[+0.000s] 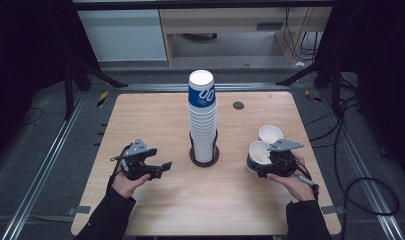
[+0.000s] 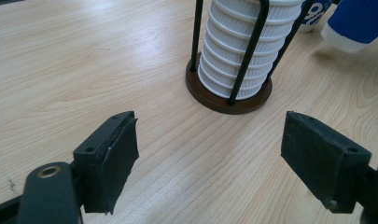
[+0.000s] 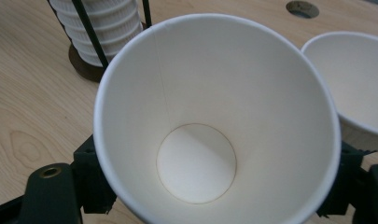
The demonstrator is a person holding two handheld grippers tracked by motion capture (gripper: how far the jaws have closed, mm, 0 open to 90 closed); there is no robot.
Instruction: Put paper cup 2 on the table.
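Observation:
A tall stack of white paper cups (image 1: 202, 120), the top one blue-printed, stands in a dark wire holder (image 1: 205, 157) at mid table. My right gripper (image 1: 260, 162) is shut on a blue-and-white paper cup (image 1: 259, 154); in the right gripper view its white inside (image 3: 210, 93) sits between the jaws of the gripper (image 3: 214, 186). The cup is tilted and hangs just above the wood (image 2: 359, 23). A second cup (image 1: 270, 134) stands upright right behind it (image 3: 359, 79). My left gripper (image 1: 162, 167) is open and holds nothing, its jaws (image 2: 205, 140) pointing at the holder's base (image 2: 228, 95).
The wooden table (image 1: 155, 115) has a small round hole (image 1: 238, 105) at the back right. Dark floor, metal rails and cables surround the table. Bare wood lies in front of the holder and on the left half.

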